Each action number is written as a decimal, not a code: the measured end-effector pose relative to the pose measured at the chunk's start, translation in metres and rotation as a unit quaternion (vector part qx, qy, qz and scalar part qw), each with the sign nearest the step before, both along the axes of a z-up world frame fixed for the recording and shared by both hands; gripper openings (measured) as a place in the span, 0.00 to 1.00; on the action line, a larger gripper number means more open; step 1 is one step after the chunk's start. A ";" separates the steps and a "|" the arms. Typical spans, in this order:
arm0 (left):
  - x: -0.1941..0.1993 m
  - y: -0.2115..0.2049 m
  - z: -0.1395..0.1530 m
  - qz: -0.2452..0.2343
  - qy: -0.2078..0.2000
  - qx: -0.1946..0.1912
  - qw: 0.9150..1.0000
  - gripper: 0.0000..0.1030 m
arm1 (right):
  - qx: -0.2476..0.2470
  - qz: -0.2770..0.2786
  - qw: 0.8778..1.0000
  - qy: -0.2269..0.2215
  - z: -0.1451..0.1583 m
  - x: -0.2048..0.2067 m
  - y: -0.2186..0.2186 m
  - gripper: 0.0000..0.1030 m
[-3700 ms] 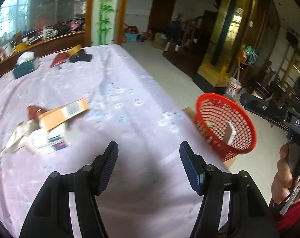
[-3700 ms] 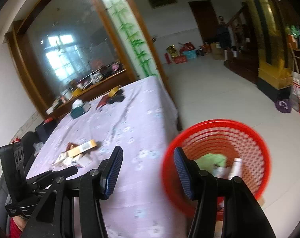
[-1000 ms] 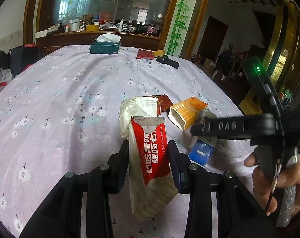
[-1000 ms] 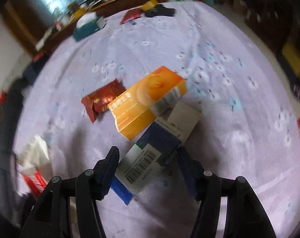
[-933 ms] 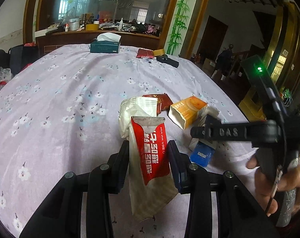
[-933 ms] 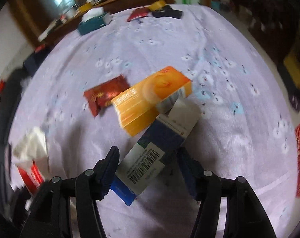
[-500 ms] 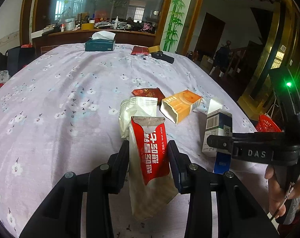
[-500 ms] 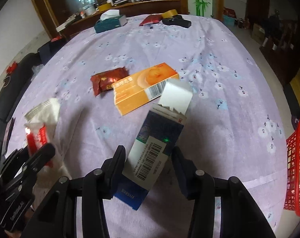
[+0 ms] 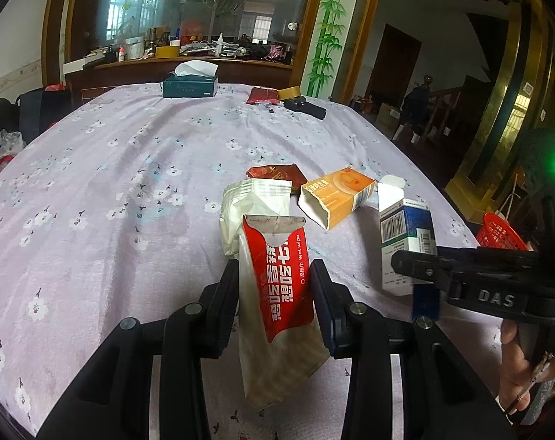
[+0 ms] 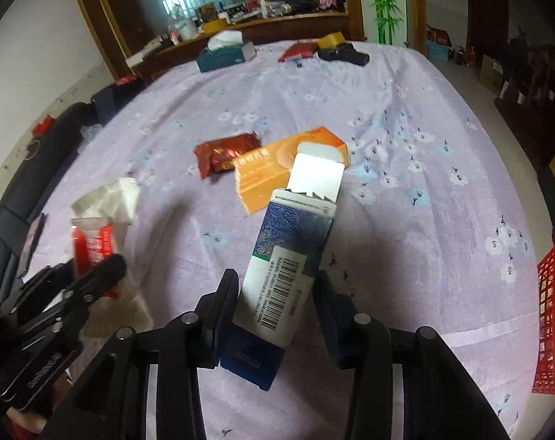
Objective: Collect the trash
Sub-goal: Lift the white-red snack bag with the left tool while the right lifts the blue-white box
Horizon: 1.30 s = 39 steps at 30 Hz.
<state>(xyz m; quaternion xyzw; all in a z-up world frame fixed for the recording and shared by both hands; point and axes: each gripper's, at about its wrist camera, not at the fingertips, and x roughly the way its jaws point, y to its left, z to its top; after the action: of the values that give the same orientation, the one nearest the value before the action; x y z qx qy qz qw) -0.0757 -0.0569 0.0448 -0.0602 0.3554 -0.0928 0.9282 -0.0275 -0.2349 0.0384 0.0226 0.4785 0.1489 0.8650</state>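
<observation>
Wet-wipe pack (image 9: 283, 286) sits between left gripper (image 9: 274, 293) fingers, carton (image 10: 288, 267) between right gripper (image 10: 275, 300) fingers to its right, open box (image 9: 336, 196) and snack wrapper (image 9: 275, 173) on the table (image 9: 112, 183) beyond them, tissue box (image 9: 190, 86) at far edge, basket (image 10: 554, 308) off the right edge.

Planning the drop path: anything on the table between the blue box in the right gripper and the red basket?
Bare tablecloth only between the blue box and red basket, per the right wrist view.
</observation>
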 end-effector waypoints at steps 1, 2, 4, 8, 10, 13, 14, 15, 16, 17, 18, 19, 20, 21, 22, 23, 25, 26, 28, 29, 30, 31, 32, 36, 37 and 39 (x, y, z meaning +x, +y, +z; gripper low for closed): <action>0.000 0.000 0.001 0.000 -0.001 0.000 1.000 0.36 | 0.000 0.001 1.000 -0.007 0.003 -0.002 0.001 0.44; -0.001 -0.001 0.001 0.000 -0.002 0.001 1.000 0.36 | -0.001 0.000 1.000 -0.014 0.006 -0.005 0.000 0.44; -0.003 -0.001 0.003 -0.001 -0.006 0.001 1.000 0.36 | 0.000 -0.001 1.000 -0.031 0.012 -0.012 0.000 0.44; -0.006 -0.002 0.005 -0.002 -0.010 0.002 1.000 0.36 | 0.012 0.007 0.999 -0.051 0.022 -0.025 -0.002 0.39; -0.008 -0.003 0.006 -0.003 -0.012 0.003 1.000 0.36 | 0.010 0.010 0.998 -0.058 0.025 -0.030 -0.001 0.27; -0.009 -0.005 0.007 -0.007 -0.013 0.005 1.000 0.36 | 0.004 0.010 0.998 -0.055 0.025 -0.033 -0.001 0.26; -0.009 -0.006 0.007 -0.007 -0.013 0.005 1.000 0.36 | -0.004 0.007 0.999 -0.048 0.022 -0.032 -0.001 0.26; -0.010 -0.006 0.007 -0.008 -0.014 0.005 1.000 0.36 | -0.002 0.004 0.999 -0.040 0.019 -0.031 -0.003 0.26; -0.010 -0.006 0.007 -0.009 -0.015 0.005 1.000 0.36 | 0.004 0.005 0.999 -0.032 0.016 -0.030 -0.006 0.26; -0.010 -0.006 0.007 -0.010 -0.014 0.006 1.000 0.36 | 0.010 0.007 1.000 -0.022 0.013 -0.029 -0.007 0.26; -0.010 -0.006 0.007 -0.011 -0.014 0.006 1.000 0.36 | 0.014 0.007 1.000 -0.014 0.011 -0.029 -0.009 0.26; -0.011 -0.006 0.006 -0.011 -0.013 0.006 1.000 0.36 | 0.017 0.007 1.000 -0.009 0.009 -0.030 -0.010 0.26; -0.011 -0.006 0.006 -0.011 -0.013 0.005 1.000 0.36 | 0.018 0.008 1.000 -0.007 0.009 -0.031 -0.011 0.26; -0.011 -0.005 0.006 -0.011 -0.013 0.004 1.000 0.36 | 0.015 0.009 1.000 -0.007 0.009 -0.032 -0.012 0.26; -0.011 -0.005 0.006 -0.011 -0.013 0.004 1.000 0.36 | 0.012 0.009 1.000 -0.007 0.010 -0.034 -0.012 0.26; -0.011 -0.005 0.006 -0.011 -0.013 0.005 1.000 0.36 | 0.012 0.008 1.000 -0.005 0.011 -0.035 -0.013 0.27; -0.011 -0.005 0.006 -0.011 -0.013 0.003 1.000 0.36 | 0.014 0.011 1.000 0.002 0.013 -0.037 -0.016 0.34; -0.011 -0.005 0.006 -0.011 -0.013 0.003 1.000 0.36 | 0.014 0.012 1.000 0.003 0.014 -0.038 -0.018 0.41; -0.011 -0.005 0.006 -0.011 -0.013 0.003 1.000 0.36 | 0.012 0.011 1.000 -0.005 0.017 -0.040 -0.020 0.50; -0.011 -0.005 0.006 -0.011 -0.013 0.004 1.000 0.36 | 0.009 0.010 1.000 -0.010 0.019 -0.041 -0.020 0.52; -0.011 -0.005 0.006 -0.010 -0.013 0.002 1.000 0.36 | 0.006 0.008 1.000 -0.015 0.021 -0.041 -0.021 0.52; -0.011 -0.004 0.006 -0.010 -0.012 0.001 1.000 0.36 | 0.008 0.004 1.000 -0.017 0.023 -0.040 -0.023 0.52; -0.011 -0.004 0.006 -0.010 -0.012 0.000 1.000 0.36 | 0.013 0.002 1.000 -0.016 0.024 -0.039 -0.024 0.52; -0.012 0.000 0.006 -0.007 -0.013 -0.003 1.000 0.36 | 0.025 -0.002 1.000 -0.013 0.027 -0.034 -0.026 0.52; -0.012 0.001 0.006 -0.006 -0.013 -0.004 1.000 0.36 | 0.029 -0.005 1.000 -0.010 0.026 -0.032 -0.027 0.52; -0.012 0.003 0.006 -0.003 -0.012 -0.005 1.000 0.36 | 0.042 -0.007 0.999 -0.002 0.025 -0.028 -0.026 0.52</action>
<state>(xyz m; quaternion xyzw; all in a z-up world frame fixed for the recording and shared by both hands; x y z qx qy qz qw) -0.0877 -0.0537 0.0503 -0.0631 0.3443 -0.0983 0.9316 -0.0558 -0.2612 0.0634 0.0625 0.4700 0.1628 0.8653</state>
